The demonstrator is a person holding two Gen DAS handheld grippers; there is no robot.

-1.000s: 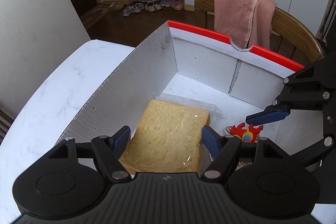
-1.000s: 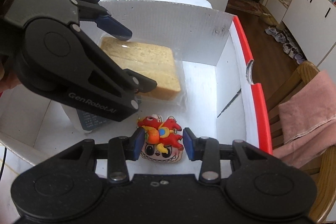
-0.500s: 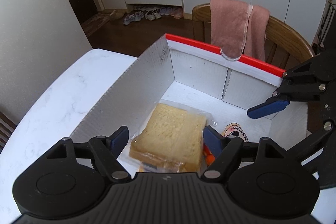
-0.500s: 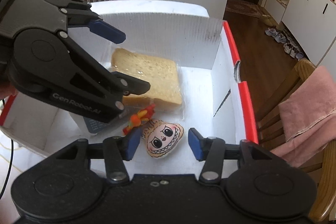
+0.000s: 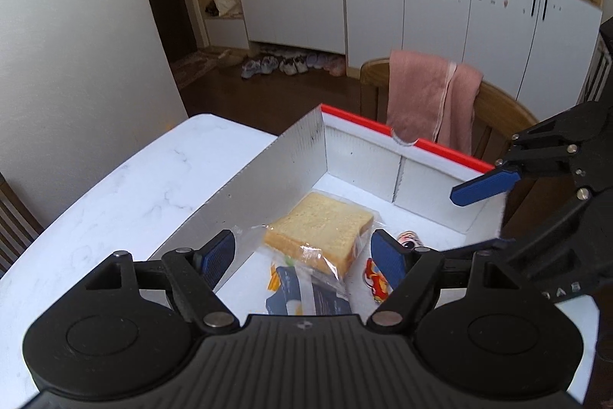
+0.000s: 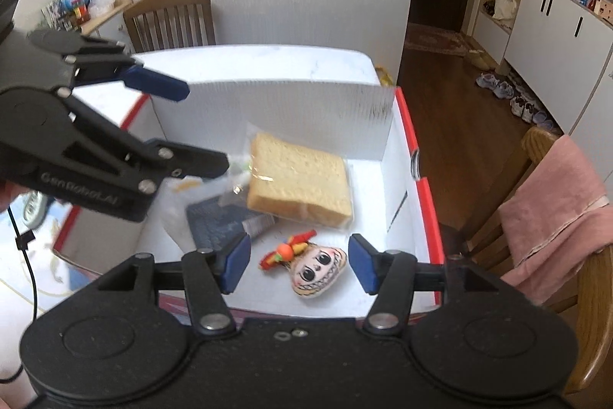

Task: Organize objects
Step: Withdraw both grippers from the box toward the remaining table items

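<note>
Both grippers are held above a white box point(image 6: 387, 125) with a red rim, each tilted steeply downward toward its floor. The left gripper point(image 5: 302, 253) is seen with its blue pads spread wide and nothing pinched between them; the wrapped bread point(image 5: 320, 230) lies below the gap on the box floor, untouched. The right gripper point(image 6: 299, 263) is likewise held clear of the floor, and its jaws have just been opening; the pads stand apart on either side of a small doll point(image 6: 310, 265) without pressing on it. In the left wrist view the right gripper point(image 5: 482, 213) is seen entering from the right, its upper blue finger point(image 5: 484, 184) reaching over the box's far corner. The bread is wrapped in clear plastic and lies flat near the corner where two box walls meet, its broad face up. The doll lies flat on the floor just beside the bread, face up, its long axis running across the right wrist view, with the round face toward the red-rimmed wall and the red and orange body toward a dark blue packet point(image 6: 222, 221). The packet lies flat, partly under the bread's wrapper. The box rests on a white marble table point(image 5: 126, 194). A pink towel point(image 5: 429, 94) is draped over a wooden chair point(image 5: 502, 110) behind the box.
</note>
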